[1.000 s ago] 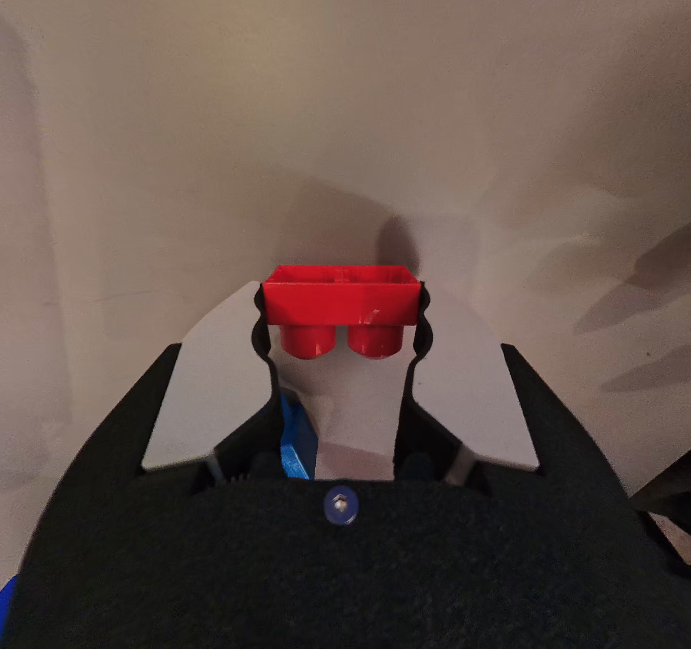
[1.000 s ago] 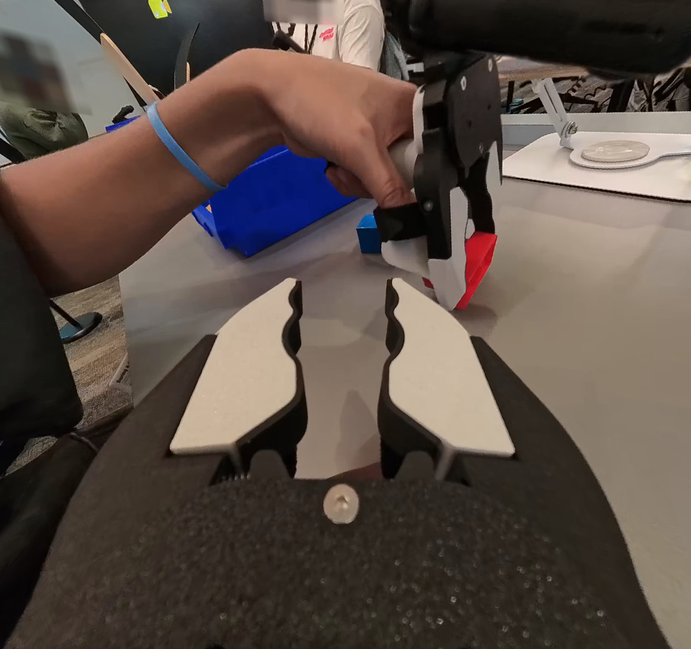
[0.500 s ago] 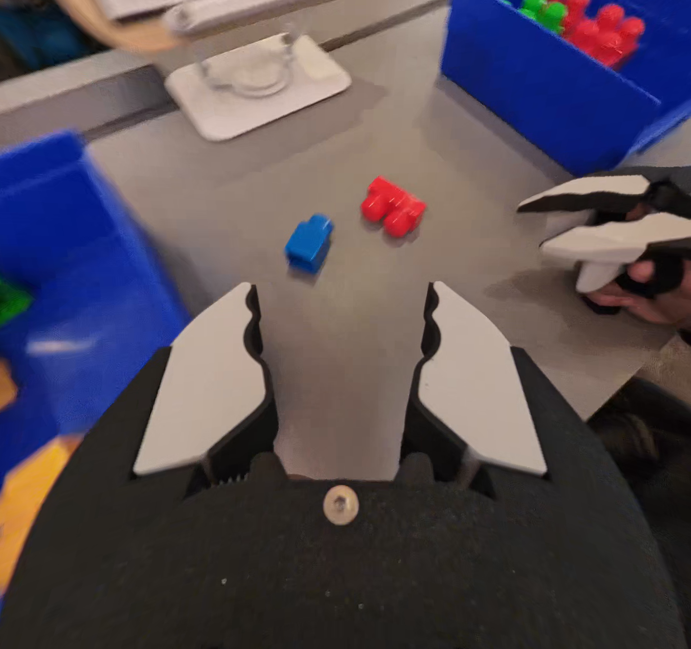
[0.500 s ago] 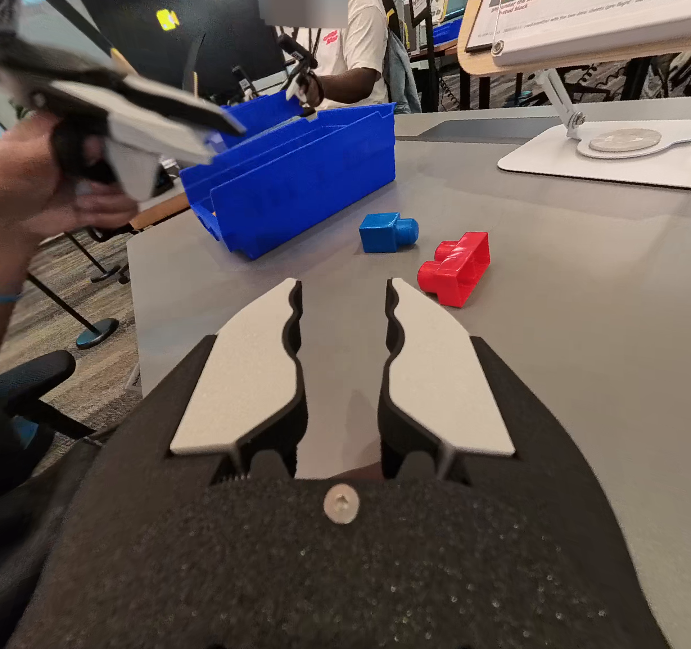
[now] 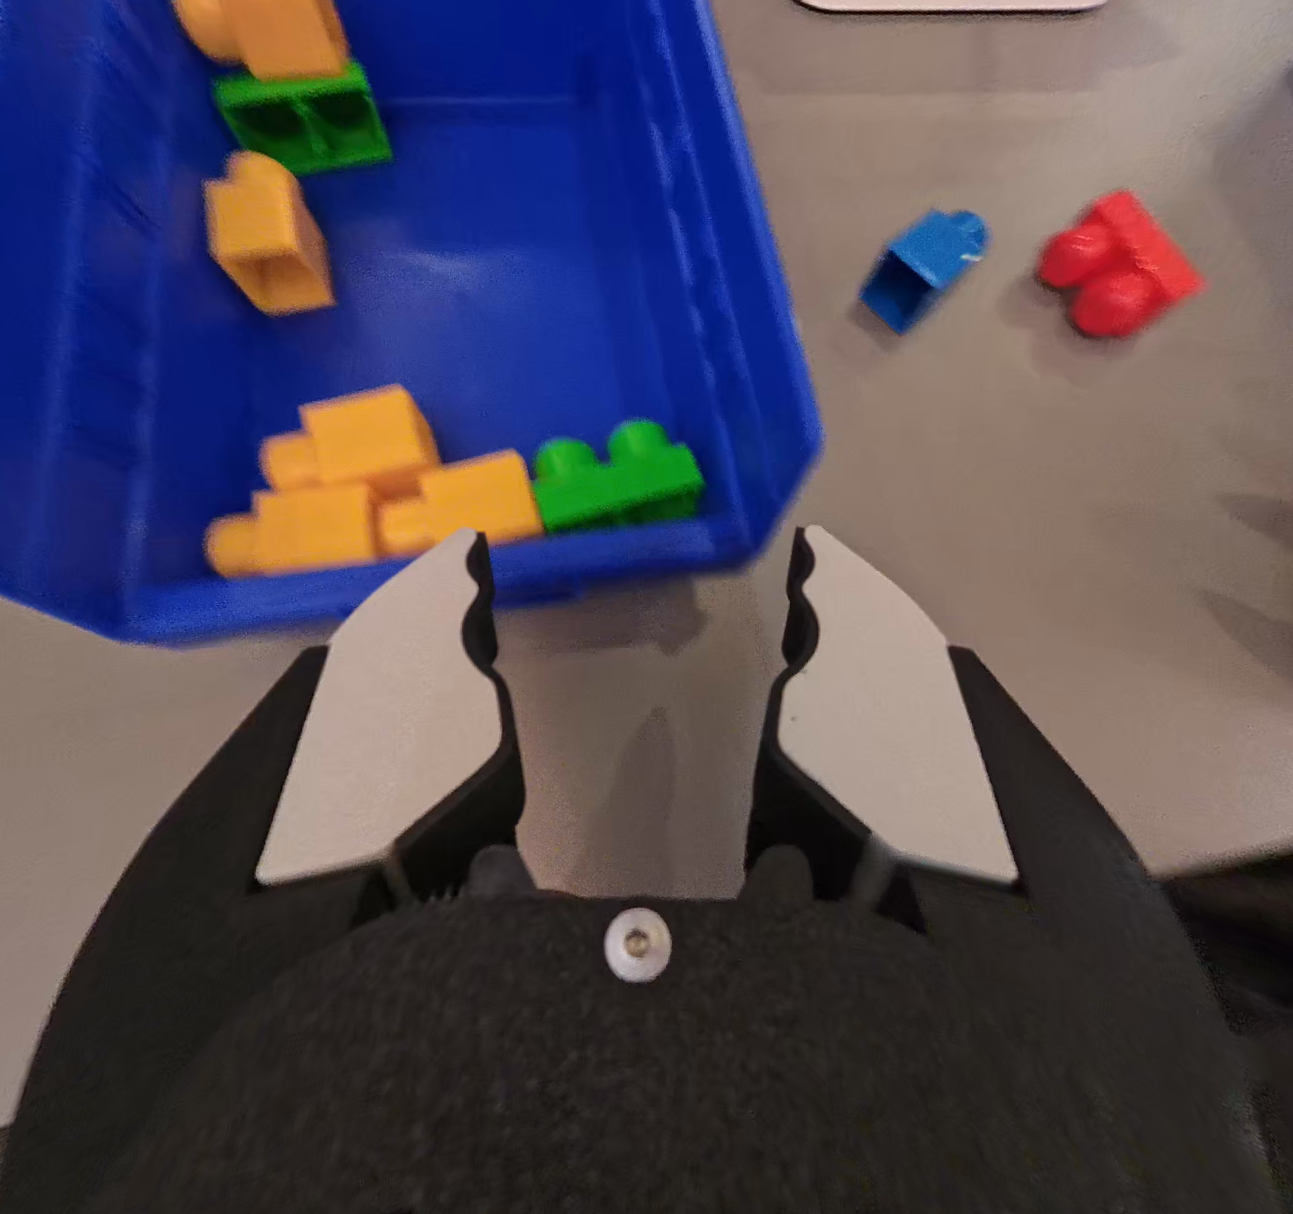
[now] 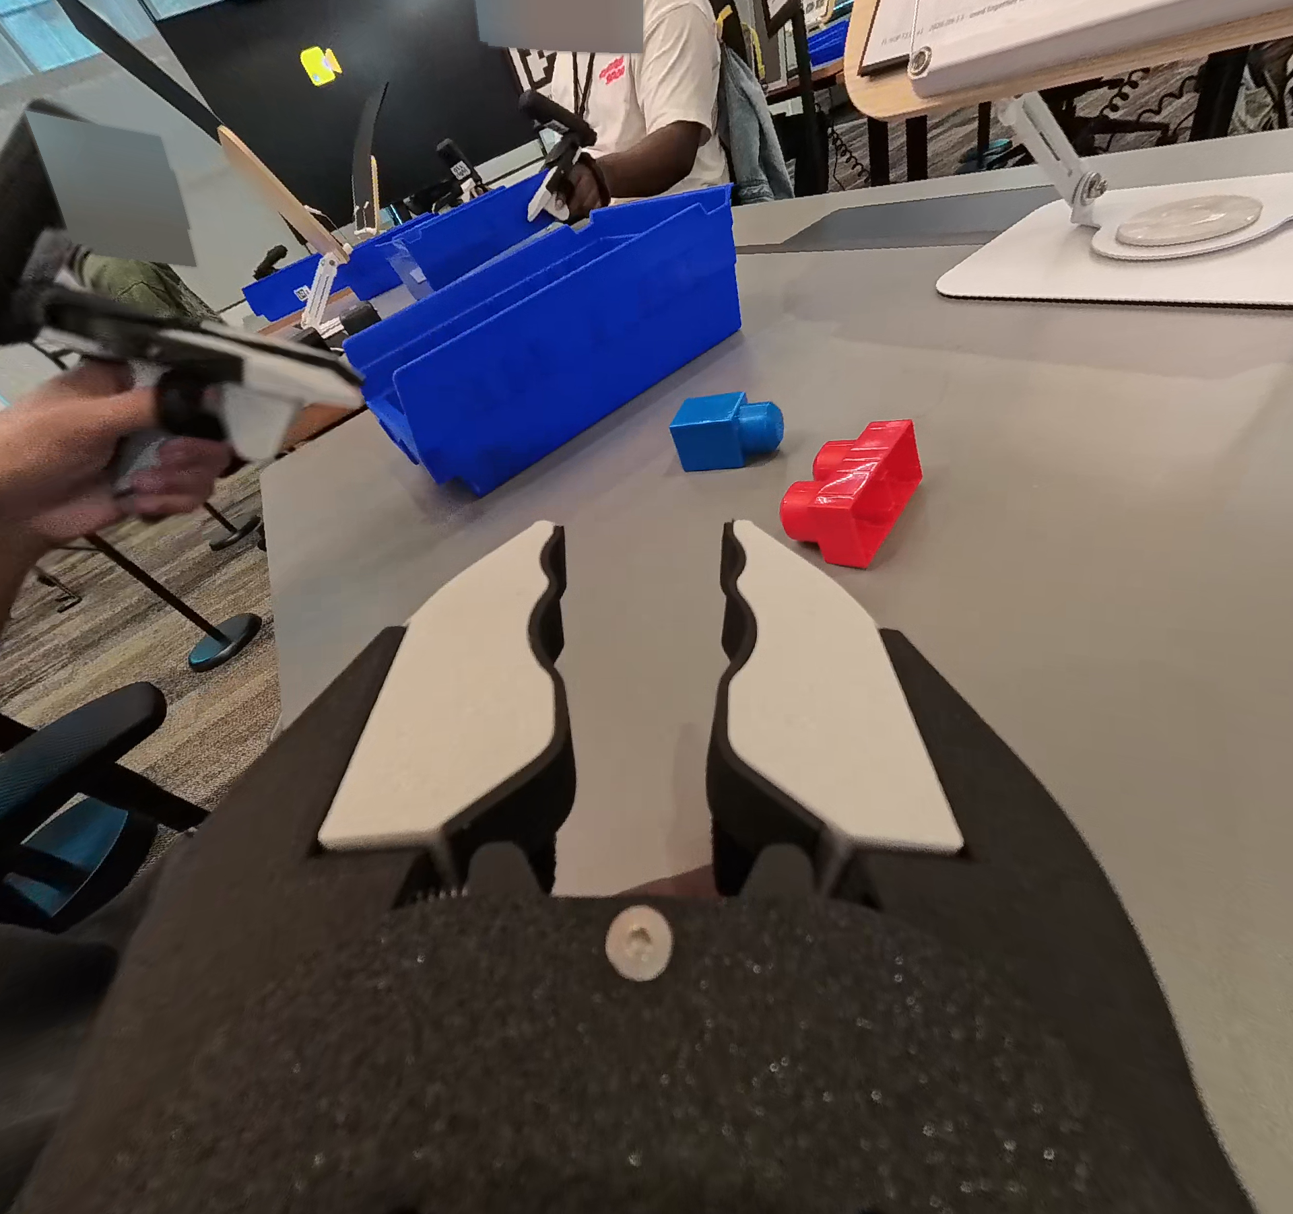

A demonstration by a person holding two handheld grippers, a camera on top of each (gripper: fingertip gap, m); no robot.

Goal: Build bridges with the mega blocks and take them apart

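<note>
Both my grippers empty, blocks loose on the table.

My left gripper (image 5: 640, 540) gapes over the blue bin's (image 5: 707, 215) near rim; right gripper (image 6: 640, 537) spread. Blue block (image 6: 724, 432) and red block (image 6: 853, 491) lie around one o'clock, seemingly apart.

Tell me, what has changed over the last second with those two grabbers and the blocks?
The left gripper let go of the red block, which now lies on its side on the table, and swung away to the blue bin of orange and green blocks; it is open and empty. The right gripper stayed put, open. The blue block has not moved.
</note>
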